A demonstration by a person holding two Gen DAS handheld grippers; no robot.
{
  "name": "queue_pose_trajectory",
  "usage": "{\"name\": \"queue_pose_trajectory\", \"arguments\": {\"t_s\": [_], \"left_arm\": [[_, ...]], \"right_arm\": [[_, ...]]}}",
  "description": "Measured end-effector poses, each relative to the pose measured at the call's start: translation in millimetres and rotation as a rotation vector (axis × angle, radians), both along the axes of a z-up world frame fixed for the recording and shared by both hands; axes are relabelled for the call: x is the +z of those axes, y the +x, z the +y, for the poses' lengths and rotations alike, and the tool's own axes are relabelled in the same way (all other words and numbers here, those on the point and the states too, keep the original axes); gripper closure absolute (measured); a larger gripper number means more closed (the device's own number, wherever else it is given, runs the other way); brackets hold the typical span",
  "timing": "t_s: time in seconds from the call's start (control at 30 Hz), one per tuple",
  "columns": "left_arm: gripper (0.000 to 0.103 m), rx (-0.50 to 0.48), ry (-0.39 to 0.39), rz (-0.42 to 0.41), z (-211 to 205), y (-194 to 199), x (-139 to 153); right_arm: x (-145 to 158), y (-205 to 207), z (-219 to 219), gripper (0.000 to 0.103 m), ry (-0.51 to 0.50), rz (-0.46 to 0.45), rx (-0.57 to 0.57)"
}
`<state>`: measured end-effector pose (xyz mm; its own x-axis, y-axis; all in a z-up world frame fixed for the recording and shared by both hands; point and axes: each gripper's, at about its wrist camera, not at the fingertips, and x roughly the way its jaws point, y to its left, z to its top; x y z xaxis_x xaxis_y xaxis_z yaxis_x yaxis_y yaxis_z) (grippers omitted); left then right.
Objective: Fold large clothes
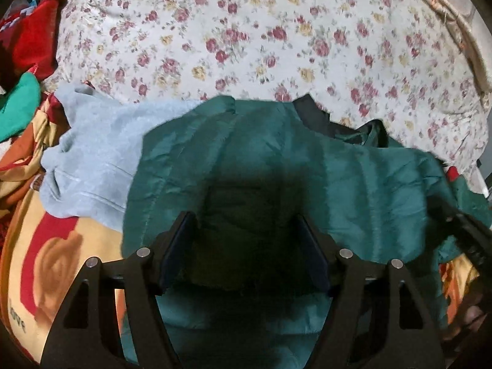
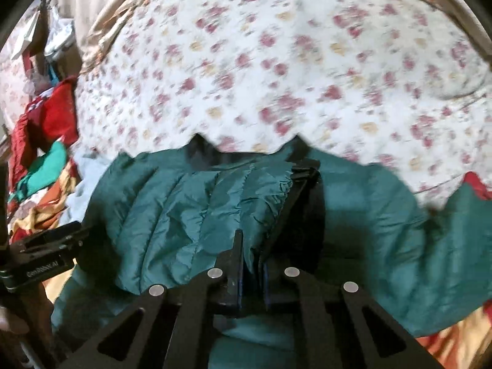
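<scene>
1. The big teal garment (image 1: 276, 160) lies spread across the bed, over the floral bedsheet (image 1: 246, 30), with its left side draped onto a pale blue garment (image 1: 92, 153).

2. Left gripper (image 1: 246, 246) hovers low over the teal cloth, jaws wide apart and nothing between them. Dark shadow pools on the fabric right under it.

3. Over on the right wrist view, the right gripper (image 2: 252, 276) has its jaws nearly together, clamped on a bunched ridge of the teal garment (image 2: 184, 209). You can see the cloth gathering into pleats ahead of the fingers.

4. How will it handle? My read: thin, soft, with a slight sheen, so likely light and a bit slippery. It creases readily and won't keep a shape by itself.

5. A dark strip (image 2: 304, 190), maybe a lining or band, runs through the middle. That looks like firmer stuff and could be a more secure place to pinch than the smooth panels.

6. Best holds, I'd say: edges, seams or corners, with both grippers well apart, so the cloth hangs taut and not sagging.

7. Risk to watch: the left jaws could catch the pale blue garment along with the teal edge where they overlap.

8. Red and patterned bedding (image 1: 46, 246) crowds the left side, so there's little room there.
</scene>
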<state>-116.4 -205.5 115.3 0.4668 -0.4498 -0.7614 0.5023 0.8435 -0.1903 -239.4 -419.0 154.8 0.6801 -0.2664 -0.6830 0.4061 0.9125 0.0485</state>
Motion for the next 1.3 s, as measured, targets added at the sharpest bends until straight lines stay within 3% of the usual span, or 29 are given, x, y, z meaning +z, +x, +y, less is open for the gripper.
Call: {"name": "queue_pose_trajectory", "arguments": {"t_s": [0.2, 0.37, 0.47, 0.53, 0.6, 0.67, 0.77, 0.9, 1.1, 1.3], "left_arm": [[0.033, 0.003, 0.034, 0.022, -17.1, 5.5, -23.4], [0.031, -0.011, 0.081, -0.016, -29.7, 2.2, -31.2], [0.030, -0.011, 0.087, -0.023, -30.3, 0.8, -30.1], [0.030, -0.010, 0.084, -0.023, -28.1, 0.6, -28.1], [0.030, -0.009, 0.080, -0.025, -25.4, -0.1, -24.0], [0.030, 0.003, 0.065, -0.036, -21.4, 0.1, -18.7], [0.030, 0.025, 0.043, -0.049, -18.7, 3.0, -12.6], [0.030, 0.033, 0.053, -0.050, -22.7, 9.3, -13.6], [0.029, 0.033, 0.091, -0.065, -30.9, 17.2, -24.9], [0.024, 0.034, 0.113, -0.089, -36.4, 17.9, -31.4]], "right_arm": [[-19.2, -15.5, -35.7, 0.095, 0.010, 0.044, -0.084], [-62.4, -5.2, -50.3, 0.095, 0.035, 0.147, -0.137], [-60.4, -6.4, -52.5, 0.095, 0.042, 0.143, -0.134], [-51.7, -12.1, -54.8, 0.080, 0.047, 0.146, -0.148], [-37.3, -23.3, -52.4, 0.050, 0.039, 0.102, -0.157], [-19.1, -34.1, -44.3, 0.041, 0.015, 0.042, -0.153], [-4.2, -30.4, -27.5, 0.040, 0.028, 0.004, -0.074], [-14.5, -7.0, -16.3, 0.040, 0.076, 0.025, 0.014], [-57.4, 24.6, -34.1, 0.040, 0.134, 0.087, -0.025], [-71.1, 38.1, -39.1, 0.040, 0.112, 0.101, -0.034]]}}
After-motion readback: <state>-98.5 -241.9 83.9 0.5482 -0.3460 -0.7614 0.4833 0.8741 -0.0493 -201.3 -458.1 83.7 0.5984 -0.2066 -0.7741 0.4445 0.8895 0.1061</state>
